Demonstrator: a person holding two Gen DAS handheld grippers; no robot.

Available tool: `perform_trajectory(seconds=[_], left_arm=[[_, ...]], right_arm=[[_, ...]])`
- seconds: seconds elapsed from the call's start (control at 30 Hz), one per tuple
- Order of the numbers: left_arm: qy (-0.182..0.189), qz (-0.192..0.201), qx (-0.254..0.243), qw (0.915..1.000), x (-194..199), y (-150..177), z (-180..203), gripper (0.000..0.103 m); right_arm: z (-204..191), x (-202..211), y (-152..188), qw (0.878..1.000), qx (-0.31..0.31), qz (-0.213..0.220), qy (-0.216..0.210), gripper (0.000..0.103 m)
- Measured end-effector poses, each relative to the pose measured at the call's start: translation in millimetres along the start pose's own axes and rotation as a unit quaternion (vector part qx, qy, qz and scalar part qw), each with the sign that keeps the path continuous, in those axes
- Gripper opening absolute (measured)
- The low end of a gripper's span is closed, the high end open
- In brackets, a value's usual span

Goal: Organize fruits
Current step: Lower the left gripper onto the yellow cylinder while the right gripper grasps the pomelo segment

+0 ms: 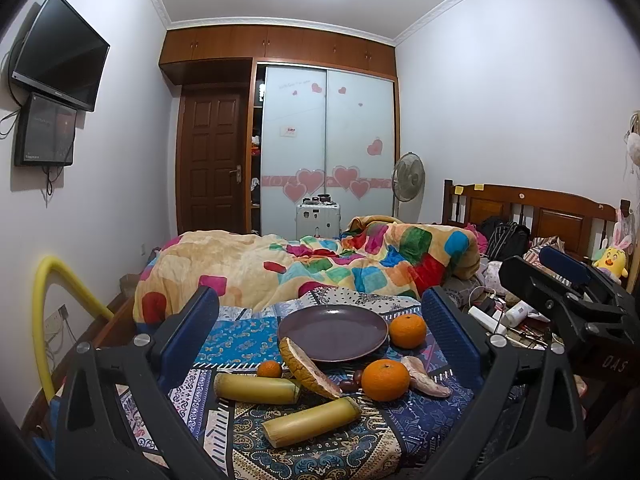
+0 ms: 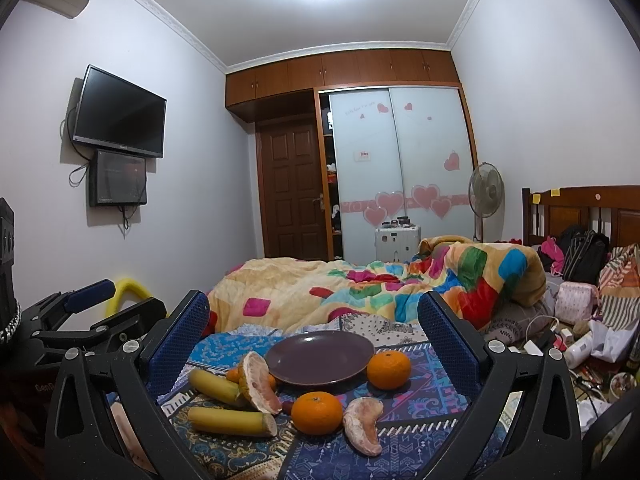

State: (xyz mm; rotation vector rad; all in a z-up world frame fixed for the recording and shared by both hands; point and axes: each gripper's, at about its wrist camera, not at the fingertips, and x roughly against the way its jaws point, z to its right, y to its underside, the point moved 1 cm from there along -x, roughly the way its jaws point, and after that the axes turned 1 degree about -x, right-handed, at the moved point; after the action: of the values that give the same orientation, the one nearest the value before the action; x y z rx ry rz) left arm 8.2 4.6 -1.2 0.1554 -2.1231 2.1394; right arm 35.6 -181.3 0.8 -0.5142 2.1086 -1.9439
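An empty purple plate [image 1: 334, 332] [image 2: 319, 357] lies on a patterned cloth on the bed. Around it lie two large oranges [image 1: 385, 379] [image 1: 407, 331], a small orange [image 1: 269, 369], two yellow sugarcane pieces [image 1: 310, 422] [image 1: 256, 388], a pomelo wedge with rind [image 1: 308, 370] [image 2: 260, 384], a peeled pomelo segment [image 1: 426, 376] [image 2: 362, 426] and dark grapes [image 1: 354, 380]. My left gripper [image 1: 320, 332] is open and empty, above and in front of the fruit. My right gripper [image 2: 314, 336] is open and empty too; it also shows at the right of the left wrist view [image 1: 560, 280].
A crumpled colourful blanket [image 1: 320, 268] lies behind the plate. Clutter of cables, bottles and bags [image 1: 504, 312] sits to the right by the wooden headboard [image 1: 536, 212]. A yellow foam tube [image 1: 52, 304] stands at the left. The patterned cloth [image 2: 420, 412] covers the near bed.
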Motion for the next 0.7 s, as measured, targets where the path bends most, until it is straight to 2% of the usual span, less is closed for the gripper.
perform_trajectory(seconds=[0.17,0.3,0.53,0.7], left_arm=[[-0.002,-0.007,-0.003,1.0,-5.3,3.0,-0.5,0.103],[-0.008,-0.028,-0.007,0.9995,-18.4,9.7,-5.9,0.103],[-0.03,-0.102,-0.012,0.9943,-52.6,37.1,-32.3,0.103],[-0.022,-0.158,-0.004,0.9871,-76.9,61.2,-46.7,0.102]], right_arm=[[1.3,-5.1,4.2,1.0,0.0,-0.008,0.005,0.103],[9.2,-16.6,12.9,0.999,0.004,-0.029,0.018,0.103],[30.4,-45.2,41.9,0.993,0.037,-0.101,0.04,0.103],[43.1,-58.9,63.3,0.986,0.049,-0.151,0.048,0.103]])
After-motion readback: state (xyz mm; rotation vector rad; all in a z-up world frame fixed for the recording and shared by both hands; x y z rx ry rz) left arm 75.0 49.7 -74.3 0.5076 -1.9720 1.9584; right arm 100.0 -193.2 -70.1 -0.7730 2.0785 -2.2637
